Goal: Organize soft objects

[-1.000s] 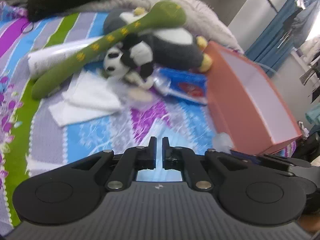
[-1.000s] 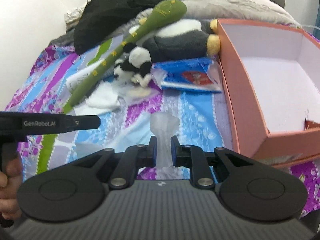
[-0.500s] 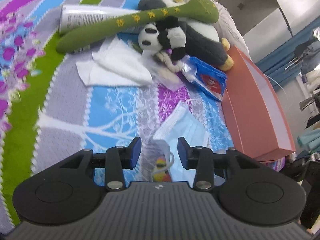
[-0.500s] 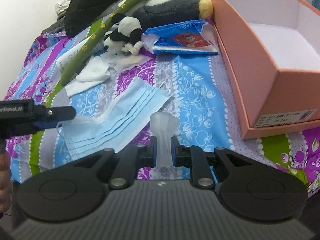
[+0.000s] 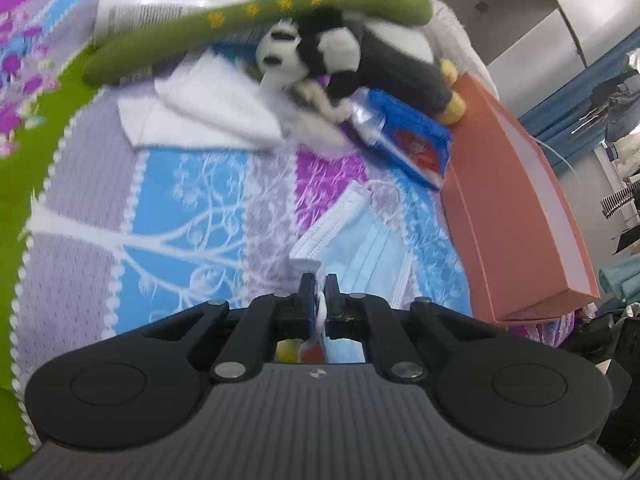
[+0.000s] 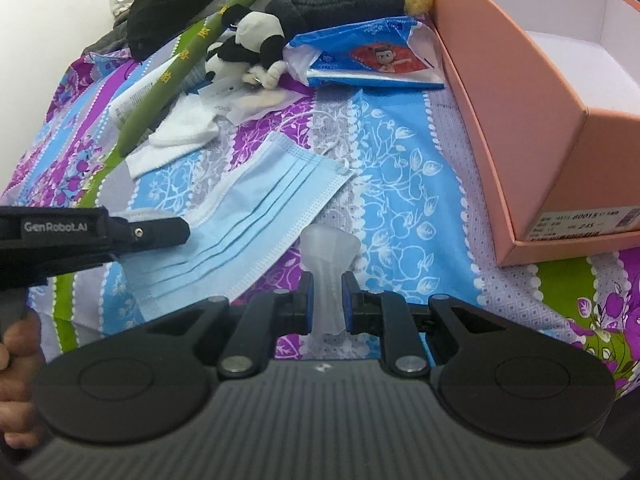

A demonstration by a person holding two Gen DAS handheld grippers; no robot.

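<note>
Mask (image 6: 256, 216) lies flat on the bed (image 6: 404, 196), centre of the right-wrist frame, a pale blue pleated sheet with thin ear loops. It looks feather-light and limp, so I judge it will droop and fold as soon as it lifts, and a grip on one edge should carry it without any squeeze to speak of.

Left gripper (image 5: 319, 300) is down at the mask's near end, lower centre of its own frame, fingers pressed together and pinching the white hem and a bit of loop. Best hold, I'd say, is that stitched border, stiffer than the pleats.

Right gripper (image 6: 327, 300) sits low centre, fingers closed on a clear plastic piece (image 6: 329, 260), clear of the mask.

Box (image 6: 560, 128) stands open at the right, just beside the mask. Plush toys (image 6: 256, 40), tissue pack (image 6: 372, 60) and white cloths (image 6: 180, 136) crowd the upper left.
</note>
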